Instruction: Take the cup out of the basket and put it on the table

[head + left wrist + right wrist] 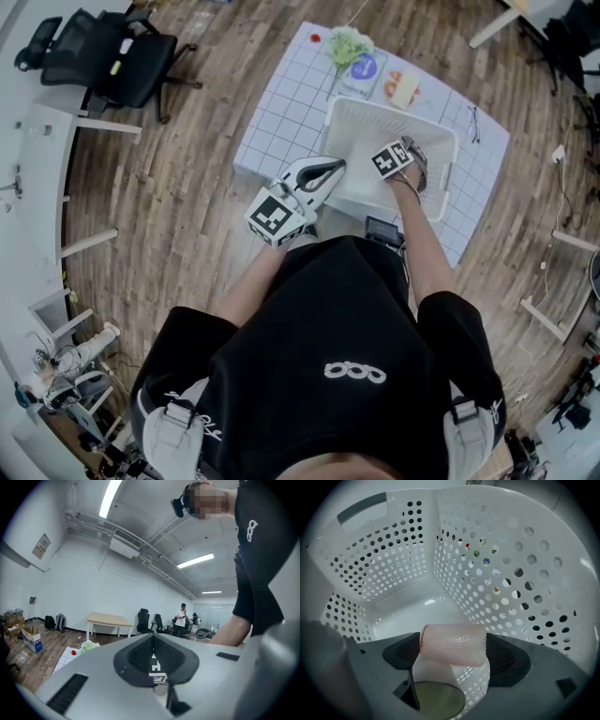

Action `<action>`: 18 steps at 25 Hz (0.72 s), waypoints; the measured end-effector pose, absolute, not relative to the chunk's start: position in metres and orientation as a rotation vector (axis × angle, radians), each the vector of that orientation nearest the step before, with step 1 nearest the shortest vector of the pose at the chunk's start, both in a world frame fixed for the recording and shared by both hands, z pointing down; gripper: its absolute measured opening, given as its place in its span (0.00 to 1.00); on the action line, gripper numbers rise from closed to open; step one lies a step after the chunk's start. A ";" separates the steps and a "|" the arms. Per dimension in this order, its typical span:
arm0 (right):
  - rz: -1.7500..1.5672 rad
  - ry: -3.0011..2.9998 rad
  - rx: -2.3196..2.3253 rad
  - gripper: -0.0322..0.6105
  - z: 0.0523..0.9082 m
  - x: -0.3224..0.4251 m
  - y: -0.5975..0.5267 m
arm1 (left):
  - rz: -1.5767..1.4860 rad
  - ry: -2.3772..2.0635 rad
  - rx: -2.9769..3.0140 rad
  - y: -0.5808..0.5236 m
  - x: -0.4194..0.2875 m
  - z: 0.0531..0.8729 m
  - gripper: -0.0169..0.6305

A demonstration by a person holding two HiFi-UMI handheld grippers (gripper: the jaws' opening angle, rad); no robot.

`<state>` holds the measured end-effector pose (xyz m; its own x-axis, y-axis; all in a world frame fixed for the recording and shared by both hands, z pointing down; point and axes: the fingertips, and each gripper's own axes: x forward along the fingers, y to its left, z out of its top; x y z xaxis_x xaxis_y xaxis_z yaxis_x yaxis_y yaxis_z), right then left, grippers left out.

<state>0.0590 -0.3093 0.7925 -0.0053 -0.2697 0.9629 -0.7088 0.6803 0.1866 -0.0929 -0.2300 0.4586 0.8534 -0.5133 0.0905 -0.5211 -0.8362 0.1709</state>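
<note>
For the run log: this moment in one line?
phase: grasp | right gripper: shut on cup, inside basket | left gripper: shut, empty

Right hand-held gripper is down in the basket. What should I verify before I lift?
1. Cup between the right hand-held gripper jaws: ok, pads press both sides.
2. Cup off the basket floor: cannot tell.
3. Basket top open above: ok.
4. Left hand-held gripper out of the way: ok, shut, empty, not down in the basket.
5. Bare table spot for set-down: ok, beside the basket.
</note>
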 end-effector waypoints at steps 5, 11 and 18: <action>0.388 -1.645 0.865 0.69 0.764 0.050 -0.314 | 0.052 -0.812 2.841 -0.228 -0.099 0.457 0.04; 0.343 -1.765 1.003 0.69 0.702 0.041 -0.316 | 0.035 -0.813 2.858 -0.222 -0.107 0.451 0.04; 0.373 -1.988 1.222 0.69 0.614 0.026 -0.300 | 0.009 -0.809 2.883 -0.207 -0.120 0.442 0.04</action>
